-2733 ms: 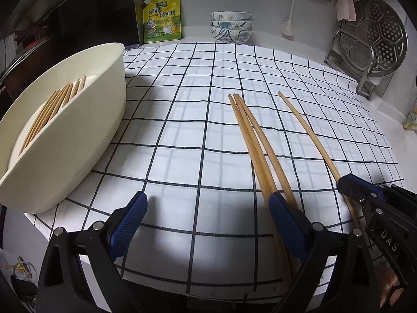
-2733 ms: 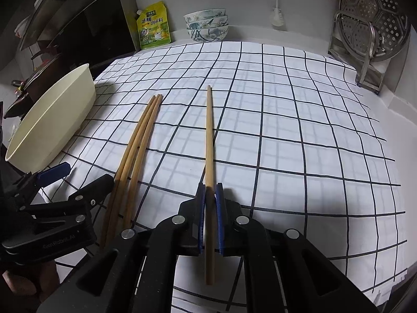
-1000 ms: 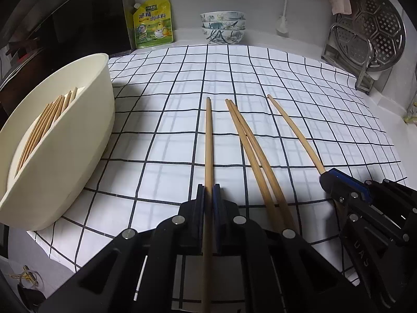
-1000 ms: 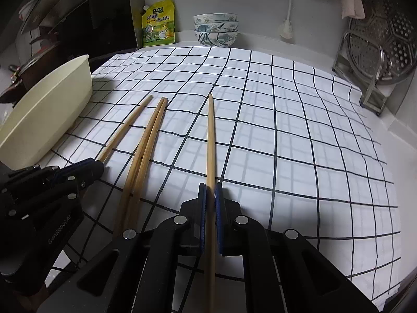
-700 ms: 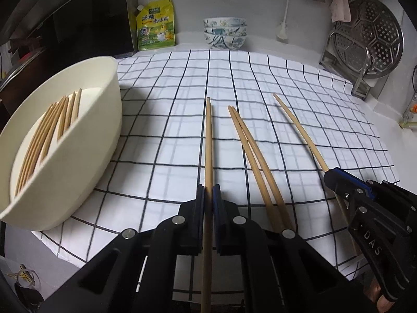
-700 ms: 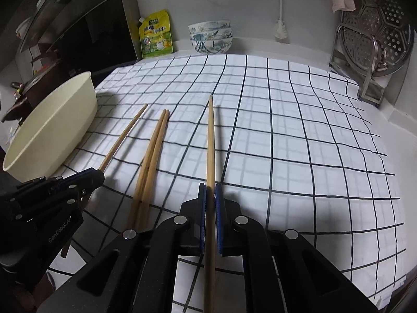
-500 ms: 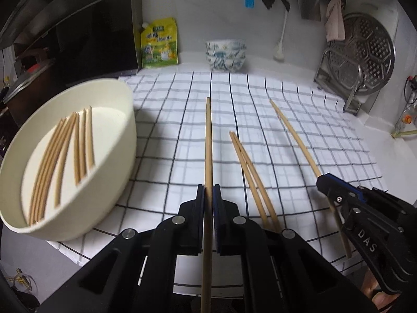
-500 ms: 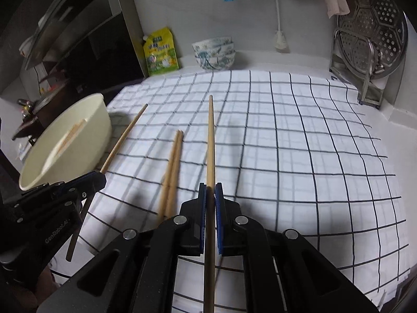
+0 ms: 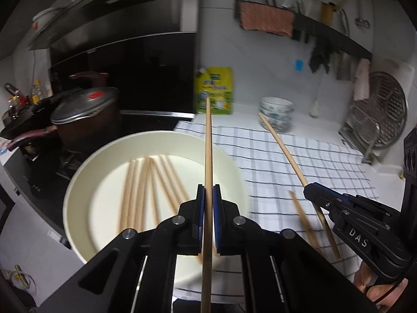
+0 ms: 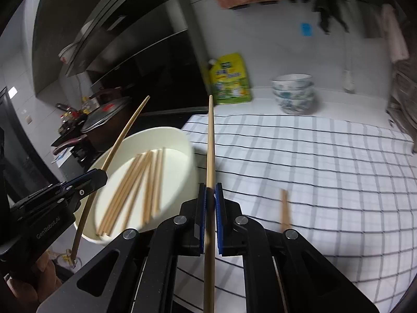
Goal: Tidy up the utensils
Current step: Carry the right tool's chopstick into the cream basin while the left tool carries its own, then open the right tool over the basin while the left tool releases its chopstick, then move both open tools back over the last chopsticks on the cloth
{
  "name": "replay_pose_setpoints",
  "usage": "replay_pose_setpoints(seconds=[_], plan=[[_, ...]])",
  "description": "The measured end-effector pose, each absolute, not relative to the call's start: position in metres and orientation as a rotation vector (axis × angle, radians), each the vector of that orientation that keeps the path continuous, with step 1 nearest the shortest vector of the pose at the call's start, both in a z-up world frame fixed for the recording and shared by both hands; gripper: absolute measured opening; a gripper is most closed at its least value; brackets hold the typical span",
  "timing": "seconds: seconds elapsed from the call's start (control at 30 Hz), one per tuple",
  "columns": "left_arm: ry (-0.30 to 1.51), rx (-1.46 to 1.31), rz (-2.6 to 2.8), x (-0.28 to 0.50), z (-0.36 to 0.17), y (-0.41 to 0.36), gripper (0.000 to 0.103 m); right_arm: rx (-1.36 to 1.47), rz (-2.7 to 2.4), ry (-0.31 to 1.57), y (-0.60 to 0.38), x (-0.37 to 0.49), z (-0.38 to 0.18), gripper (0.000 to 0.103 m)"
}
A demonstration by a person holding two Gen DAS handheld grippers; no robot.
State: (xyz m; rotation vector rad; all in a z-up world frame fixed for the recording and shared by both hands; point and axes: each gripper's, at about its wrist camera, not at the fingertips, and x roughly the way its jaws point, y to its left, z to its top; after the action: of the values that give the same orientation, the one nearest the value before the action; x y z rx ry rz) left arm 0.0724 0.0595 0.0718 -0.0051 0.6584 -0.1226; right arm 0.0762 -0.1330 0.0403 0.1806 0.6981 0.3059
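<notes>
Your left hand-held gripper [image 9: 207, 195] is matt black plastic with blue rubbery pads [image 9: 200, 208], clamped on a smooth, pale wooden chopstick [image 9: 207, 143]. Your right hand-held gripper [image 10: 210, 195] looks the same, pinching its own wooden chopstick [image 10: 210, 143]. The cream bowl [image 9: 86, 172] has a smooth satin finish. A checked cloth [image 10: 325, 169] covers the desk. The pot lid [image 9: 83, 104] is dull metal; the steamer rack [image 9: 388, 114] is shiny metal.
</notes>
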Motion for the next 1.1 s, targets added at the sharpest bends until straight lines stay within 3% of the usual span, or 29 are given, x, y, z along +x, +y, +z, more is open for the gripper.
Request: replay_pose_setpoints(seconds=[0.37,0.77,0.8,0.93,1.03,1.1], plan=[[0.723,-0.028,-0.028,0.119,0.044,0.133,0.007,0.100,0.450,0.802,-0.018,0.143,0.031,0.007],[0.832,-0.052,-0.025,0.142,0.006,0.146,0.008,0.078,0.431,0.949,0.006,0.168,-0.011,0.007],[0.831,-0.056,-0.020,0.141,0.006,0.147,0.010,0.079,0.430,0.949,0.004,0.167,-0.012,0.007],[0.820,-0.076,0.005,0.136,0.008,0.154,0.035,0.062,0.419,0.916,0.000,0.159,-0.006,0.016],[0.800,-0.083,0.022,0.130,0.013,0.156,0.059,0.067,0.413,0.889,-0.006,0.153,-0.001,0.017],[0.778,-0.085,0.033,0.124,0.018,0.158,0.067,0.071,0.412,0.879,-0.010,0.149,0.001,0.017]])
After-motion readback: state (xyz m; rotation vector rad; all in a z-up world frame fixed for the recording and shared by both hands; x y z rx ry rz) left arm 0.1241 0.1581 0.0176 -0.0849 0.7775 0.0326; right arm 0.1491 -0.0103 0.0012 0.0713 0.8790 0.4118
